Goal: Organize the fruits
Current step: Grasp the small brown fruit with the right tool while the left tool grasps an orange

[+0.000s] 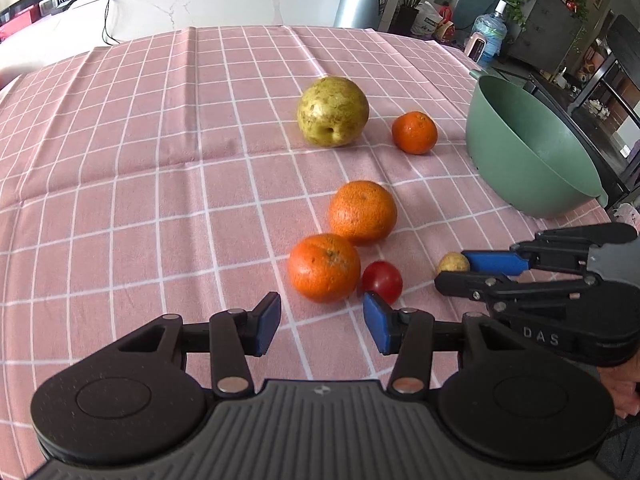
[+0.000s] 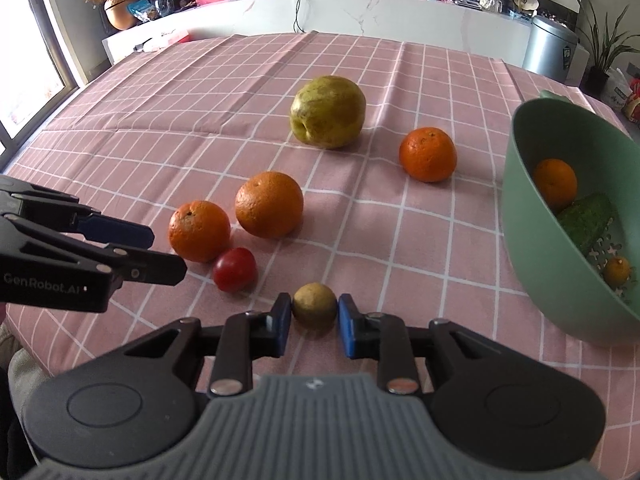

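Note:
On the pink checked cloth lie a large yellow-green pear (image 1: 332,111) (image 2: 328,111), three oranges (image 1: 323,267) (image 1: 362,212) (image 1: 414,132), a red tomato (image 1: 383,281) (image 2: 234,269) and a small yellow-brown fruit (image 2: 314,305) (image 1: 452,263). My right gripper (image 2: 314,322) has its blue pads on either side of the small fruit, touching it. My left gripper (image 1: 322,322) is open and empty, just in front of the near orange and the tomato. The green bowl (image 2: 520,200) (image 1: 500,152) at the right holds an orange (image 2: 555,182), a green vegetable (image 2: 586,220) and a small fruit (image 2: 617,270).
A white counter (image 2: 360,8) and a metal bin (image 2: 552,48) stand beyond the table's far edge. The left gripper shows at the left of the right wrist view (image 2: 160,254). The table's right edge runs just past the bowl.

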Demonstrator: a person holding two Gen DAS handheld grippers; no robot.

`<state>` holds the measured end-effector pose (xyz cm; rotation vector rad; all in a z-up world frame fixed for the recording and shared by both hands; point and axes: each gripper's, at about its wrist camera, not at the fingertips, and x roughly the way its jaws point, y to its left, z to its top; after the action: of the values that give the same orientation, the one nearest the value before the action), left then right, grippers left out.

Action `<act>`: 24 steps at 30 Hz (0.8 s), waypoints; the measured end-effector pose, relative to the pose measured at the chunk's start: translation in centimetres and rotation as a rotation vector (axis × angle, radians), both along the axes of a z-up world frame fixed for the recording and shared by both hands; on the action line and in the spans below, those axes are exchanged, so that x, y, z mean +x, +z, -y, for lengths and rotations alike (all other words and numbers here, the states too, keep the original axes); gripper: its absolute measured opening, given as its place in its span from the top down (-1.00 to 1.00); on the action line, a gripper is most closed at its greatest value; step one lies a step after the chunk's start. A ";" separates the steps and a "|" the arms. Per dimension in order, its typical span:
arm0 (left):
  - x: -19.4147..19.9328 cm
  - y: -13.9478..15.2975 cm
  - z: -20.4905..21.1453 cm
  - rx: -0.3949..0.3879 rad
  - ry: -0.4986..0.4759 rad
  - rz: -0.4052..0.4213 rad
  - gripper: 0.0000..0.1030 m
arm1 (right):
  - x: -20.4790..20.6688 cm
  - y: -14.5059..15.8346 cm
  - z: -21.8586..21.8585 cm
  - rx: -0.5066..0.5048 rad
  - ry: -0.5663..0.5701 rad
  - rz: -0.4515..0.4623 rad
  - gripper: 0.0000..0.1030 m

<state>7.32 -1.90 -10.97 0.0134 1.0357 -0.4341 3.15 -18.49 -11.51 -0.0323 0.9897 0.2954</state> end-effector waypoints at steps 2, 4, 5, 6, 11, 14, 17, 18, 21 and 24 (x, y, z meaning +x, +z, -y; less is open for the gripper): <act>0.4 0.0 0.1 0.000 -0.002 0.003 -0.10 | -0.1 0.0 0.4 0.005 -0.007 -0.005 0.58; 0.8 0.0 0.3 0.004 -0.005 0.007 -0.10 | -0.2 -0.1 0.7 0.018 -0.012 -0.011 0.58; 1.1 0.0 0.3 0.006 -0.003 0.008 -0.10 | -0.3 -0.1 0.8 0.025 -0.015 -0.015 0.58; 1.3 0.0 0.4 0.006 -0.001 0.009 -0.10 | -0.3 -0.1 1.0 0.028 -0.018 -0.016 0.58; 2.2 -0.1 0.7 -0.010 -0.007 0.001 -0.10 | -0.1 -0.1 0.8 0.027 -0.017 -0.013 0.58; 2.5 -0.5 1.0 -0.009 -0.013 -0.012 -0.10 | 0.0 -0.2 0.9 0.033 -0.018 -0.015 0.58; 2.7 -0.9 0.9 -0.022 -0.008 -0.027 -0.01 | 0.0 -0.2 1.0 0.038 -0.018 -0.017 0.58; 2.8 -0.9 0.8 -0.030 -0.008 -0.032 0.02 | 0.0 -0.3 1.0 0.039 -0.018 -0.017 0.58; 2.6 -0.8 0.8 -0.024 -0.012 -0.031 0.04 | 0.0 -0.2 1.0 0.039 -0.017 -0.018 0.59; 2.4 -0.5 0.6 -0.029 -0.007 -0.029 0.05 | -0.1 -0.1 1.0 0.036 -0.017 -0.018 0.59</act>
<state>9.74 -2.52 -11.43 -0.0147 1.0577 -0.4565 3.08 -19.44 -11.61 0.0119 1.0021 0.2982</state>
